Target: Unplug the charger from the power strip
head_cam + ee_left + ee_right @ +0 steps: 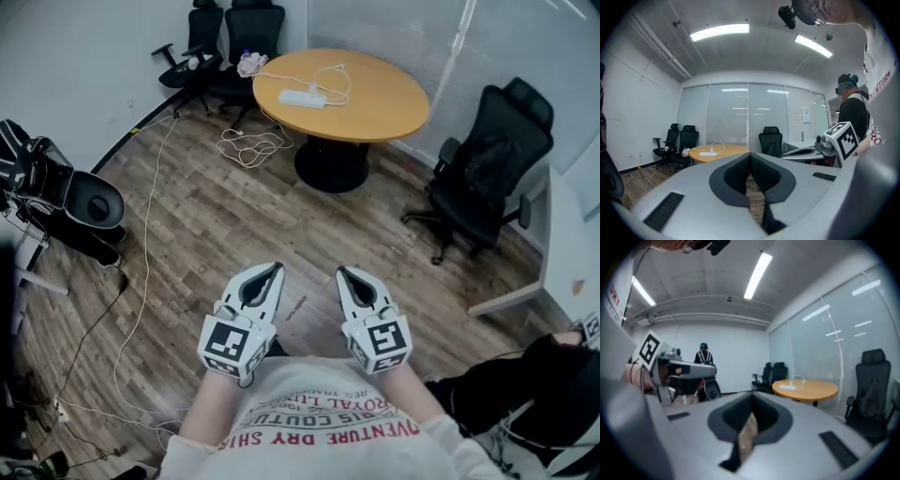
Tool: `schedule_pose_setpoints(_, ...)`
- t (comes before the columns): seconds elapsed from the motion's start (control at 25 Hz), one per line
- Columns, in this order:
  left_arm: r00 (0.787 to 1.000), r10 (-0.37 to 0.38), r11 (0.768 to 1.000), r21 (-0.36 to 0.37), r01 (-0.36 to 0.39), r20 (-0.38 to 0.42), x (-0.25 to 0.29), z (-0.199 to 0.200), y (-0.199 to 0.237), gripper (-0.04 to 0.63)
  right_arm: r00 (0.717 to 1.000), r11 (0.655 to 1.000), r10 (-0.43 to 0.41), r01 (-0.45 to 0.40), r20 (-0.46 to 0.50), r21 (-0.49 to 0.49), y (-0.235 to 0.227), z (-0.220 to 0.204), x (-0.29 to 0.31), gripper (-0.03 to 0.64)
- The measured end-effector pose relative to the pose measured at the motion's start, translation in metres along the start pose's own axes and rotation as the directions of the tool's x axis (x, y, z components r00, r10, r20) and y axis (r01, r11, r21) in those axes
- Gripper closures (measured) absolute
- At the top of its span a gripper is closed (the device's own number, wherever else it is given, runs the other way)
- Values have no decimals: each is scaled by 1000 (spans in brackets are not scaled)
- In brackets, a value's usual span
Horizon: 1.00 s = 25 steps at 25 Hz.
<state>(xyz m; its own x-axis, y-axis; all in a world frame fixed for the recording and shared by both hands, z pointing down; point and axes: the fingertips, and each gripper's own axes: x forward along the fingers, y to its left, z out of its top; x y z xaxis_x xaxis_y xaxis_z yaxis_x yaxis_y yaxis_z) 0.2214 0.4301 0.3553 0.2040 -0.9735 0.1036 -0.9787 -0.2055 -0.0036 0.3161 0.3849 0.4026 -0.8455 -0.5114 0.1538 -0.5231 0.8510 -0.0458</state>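
Wood floor (216, 216) is seen between the person and the round table (384, 103). White cables (248, 145) are coiled on it by the table base. A black chair (487, 169) is parked right of the table.

Shirt (319, 422) print is partly read: "ROYAL", "VENTURE DRY".

Left gripper (272, 272) and right gripper (345, 274) are held clenched, nothing gripped, well apart from the table.

Power strip (302, 97) is laid on the tabletop, with the white charger (314, 90) seated in it.
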Motion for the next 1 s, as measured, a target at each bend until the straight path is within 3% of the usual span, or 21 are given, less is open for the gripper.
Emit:
schedule_pose_setpoints(0.16,1000,-9,1000,-11,9,-21,4,-11,7,561,1000,998,-9,9,1,66,-4,-4,9,589)
schedule_pose_setpoints(0.4,998,-50,998,-37,48,-37,14,-24,32,561,999,998,-27,29,-35,62,4,-13,38,588)
schedule_pose_setpoints(0.72,998,-65,996,-66,63,-21,47,-6,122,561,991,992,-101,107,-87,70,-9,1,119,588)
schedule_pose_setpoints(1.0,997,-70,995,-72,69,-19,48,-10,225,561,984,986,-141,149,-108,79,18,6,201,588)
